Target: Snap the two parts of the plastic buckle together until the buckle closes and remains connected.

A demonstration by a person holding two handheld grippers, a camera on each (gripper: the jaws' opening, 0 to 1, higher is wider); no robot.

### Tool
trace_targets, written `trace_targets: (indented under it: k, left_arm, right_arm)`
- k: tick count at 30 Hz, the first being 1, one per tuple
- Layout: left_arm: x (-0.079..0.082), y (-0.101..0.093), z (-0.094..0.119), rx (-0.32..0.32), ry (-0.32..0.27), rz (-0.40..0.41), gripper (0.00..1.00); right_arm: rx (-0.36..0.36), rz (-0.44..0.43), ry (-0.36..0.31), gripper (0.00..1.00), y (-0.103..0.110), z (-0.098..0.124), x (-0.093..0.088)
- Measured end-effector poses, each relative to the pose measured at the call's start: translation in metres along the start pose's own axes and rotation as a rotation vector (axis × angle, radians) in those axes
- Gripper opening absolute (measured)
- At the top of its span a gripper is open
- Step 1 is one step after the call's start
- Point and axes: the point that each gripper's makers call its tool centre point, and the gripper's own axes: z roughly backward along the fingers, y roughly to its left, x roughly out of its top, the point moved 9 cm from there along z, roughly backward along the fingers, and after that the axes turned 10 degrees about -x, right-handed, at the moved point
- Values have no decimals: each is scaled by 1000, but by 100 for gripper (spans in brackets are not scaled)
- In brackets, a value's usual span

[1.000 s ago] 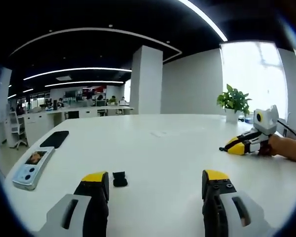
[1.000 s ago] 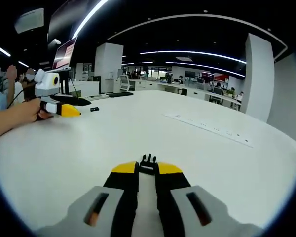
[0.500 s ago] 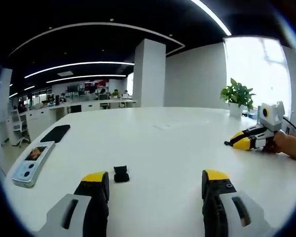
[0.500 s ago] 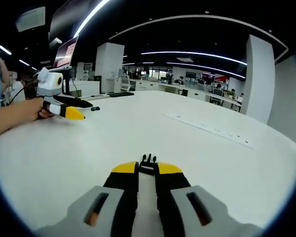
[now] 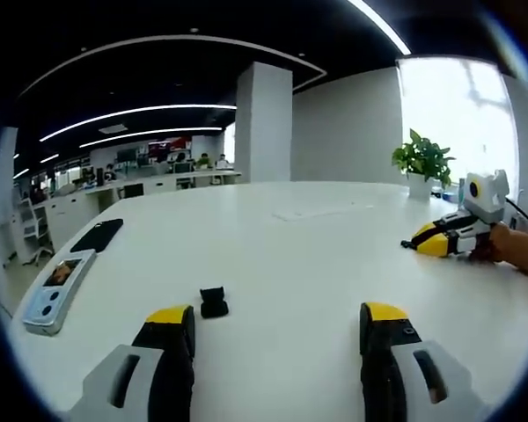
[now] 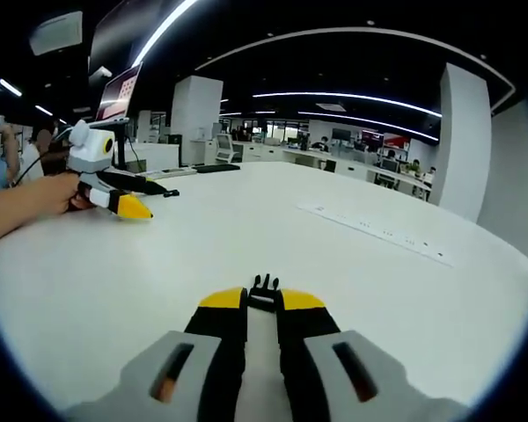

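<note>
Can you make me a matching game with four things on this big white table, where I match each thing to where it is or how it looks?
Things:
1. pronged buckle piece
2. other buckle piece
3. potted plant
4. black phone

Places or states:
A. lying flat near the table's edge, beyond a light-coloured device
B. standing far back by the bright window
C. pinched between the shut yellow tips of the right gripper
D. lying loose on the table, just ahead of the open left gripper

Right pairs: 1-C, 2-D, 3-B, 4-A

Open office, white pillar (image 5: 262,132), bright window (image 5: 453,123), ceiling light strips (image 6: 343,94)
</note>
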Motion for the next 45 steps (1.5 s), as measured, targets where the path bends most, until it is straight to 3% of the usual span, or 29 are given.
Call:
trace_targets:
  k: [4,5,7,9,25,29,36,40,45]
  left_arm:
    - [-1,-1,1,-7,4,-15,76]
    - [0,-1,0,-35,4,-17,74]
    - [0,-8,0,-115,7,-37,61]
    - [-1,-12,1,-114,20,-57,55]
    - [-1,-6,2,-54,13,-42,61]
    - [0,-2,1,-30,7,-33,67]
    - [0,-4,-3,-58,13,-35,68]
    - [4,9,-9,-56,11,-30,76]
    - [7,13,-18,-58,10,-34,76]
  right_arm:
    - [-1,4,-1,13,0,0,0]
    - [0,4,-1,13,0,0,0]
    - [0,5,-2,13,0,-1,0]
    - [0,5,-2,13,0,-1,1]
    - [-1,14,-5,13,1,-1,1]
    - [-2,15,-5,13,1,-2,1]
    - [-4,22,-7,13,2,-3,1]
    - [-5,26,-9,13,3,-3,1]
    - [-5,27,-10,13,3,-2,0]
